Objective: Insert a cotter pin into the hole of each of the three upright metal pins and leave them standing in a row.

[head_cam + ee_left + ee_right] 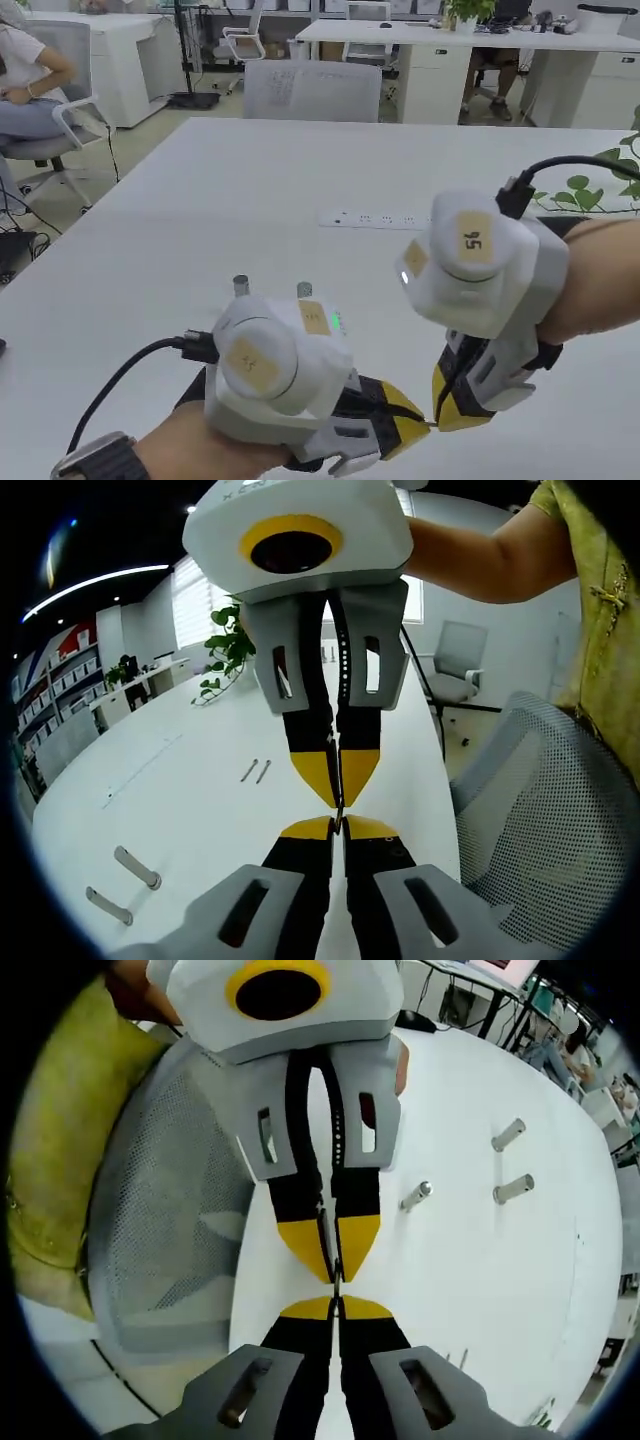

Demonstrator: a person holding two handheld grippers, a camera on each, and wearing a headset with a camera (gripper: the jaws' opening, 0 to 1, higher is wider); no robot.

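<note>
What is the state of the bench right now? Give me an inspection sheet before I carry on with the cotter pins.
Surface: white tabletop.
Job's things: three short upright silver metal pins, standing apart; two thin loose cotter pins lying side by side.
Clutter: white power strip.
Grippers: left gripper and right gripper both shut, tip to tip; anything pinched is too small to tell.
Cables: black cable from the left gripper; second black cable from the right.
Surroundings: grey mesh chair, green plant, seated person.

A sticker [475,238] on the right gripper [441,416] bears two digits, seemingly 54.
</note>
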